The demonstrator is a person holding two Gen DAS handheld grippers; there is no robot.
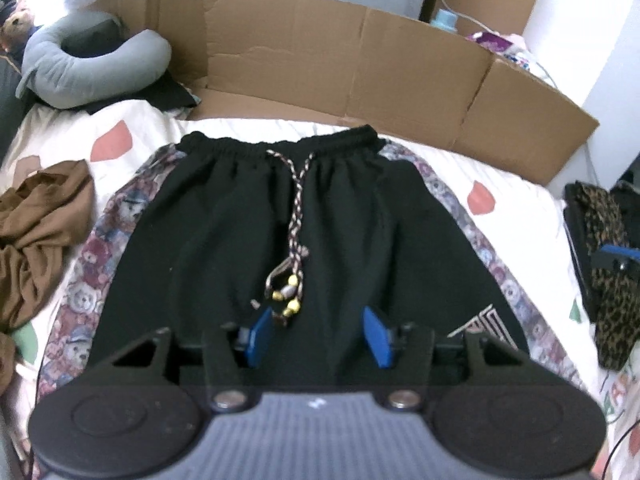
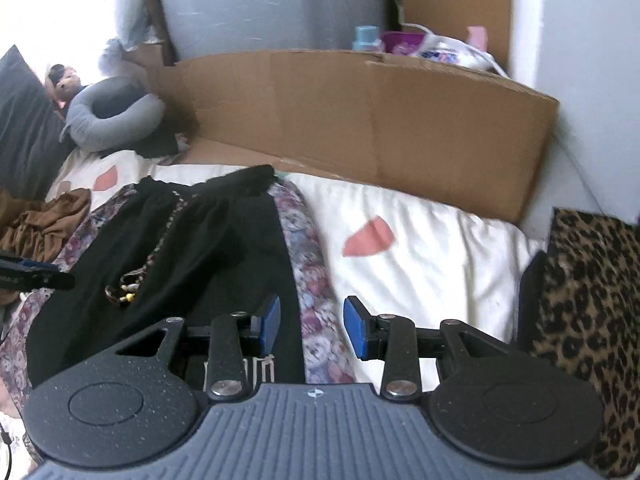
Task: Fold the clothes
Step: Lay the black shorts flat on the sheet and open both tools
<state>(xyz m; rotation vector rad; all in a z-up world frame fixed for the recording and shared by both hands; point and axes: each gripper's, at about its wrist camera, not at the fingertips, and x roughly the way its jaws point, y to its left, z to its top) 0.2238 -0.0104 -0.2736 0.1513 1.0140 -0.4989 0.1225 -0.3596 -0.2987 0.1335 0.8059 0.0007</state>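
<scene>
Black shorts [image 1: 224,232] with teddy-bear print side panels lie flat on the bed, waistband at the far end, and a braided drawstring [image 1: 294,216] with gold beads runs down the middle. My left gripper [image 1: 318,330] hovers open over the near hem at the centre, nothing between its blue pads. In the right wrist view the same shorts [image 2: 192,248] lie to the left. My right gripper [image 2: 312,326] is open above their right printed side panel [image 2: 308,264] near the hem, holding nothing. The other gripper's tip [image 2: 28,272] shows at the left edge.
The bed has a white quilt [image 2: 420,256] with pink patches. A brown garment [image 1: 36,224] is crumpled at the left. Folded leopard-print fabric [image 2: 588,304] sits at the right. A flattened cardboard box [image 1: 340,68] lines the far side, with a grey neck pillow [image 1: 92,64] at far left.
</scene>
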